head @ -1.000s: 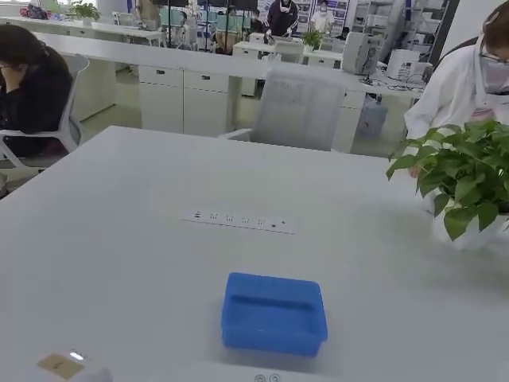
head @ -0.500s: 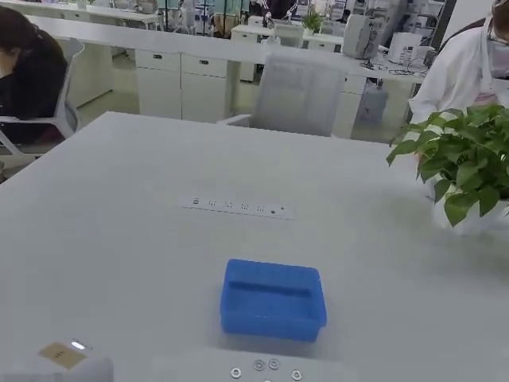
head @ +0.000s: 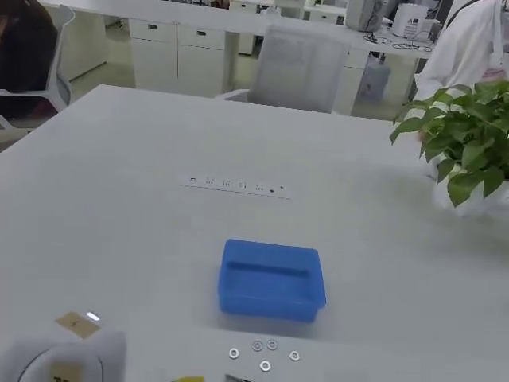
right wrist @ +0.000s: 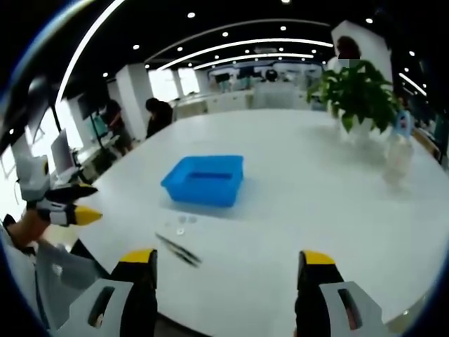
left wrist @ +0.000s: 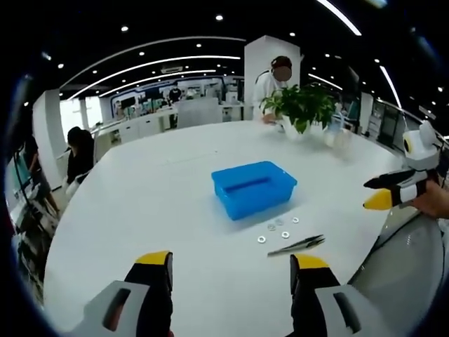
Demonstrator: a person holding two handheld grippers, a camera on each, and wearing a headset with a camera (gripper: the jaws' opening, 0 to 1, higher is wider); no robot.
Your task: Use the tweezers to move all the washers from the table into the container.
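Note:
A blue container (head: 272, 278) stands on the white table (head: 119, 199). Several small metal washers (head: 265, 354) lie loose just in front of it. In the left gripper view the washers (left wrist: 277, 228) sit between the container (left wrist: 254, 186) and the tweezers (left wrist: 296, 244), which lie flat on the table. My left gripper (left wrist: 231, 261) is open and empty, short of the tweezers. My right gripper (right wrist: 226, 258) is also open and empty, with the tweezers (right wrist: 179, 250), washers (right wrist: 179, 225) and container (right wrist: 203, 179) ahead to its left.
A flush power strip (head: 235, 185) lies beyond the container. A potted plant (head: 469, 159) stands at the table's right, with a bottle (right wrist: 396, 151) near it. A grey chair (head: 298, 76) is at the far edge. People sit and stand farther off.
The head camera has tilted down, so the washers came into sight in front of the container. A gripper's grey housing shows more at bottom left. Nothing on the table moved.

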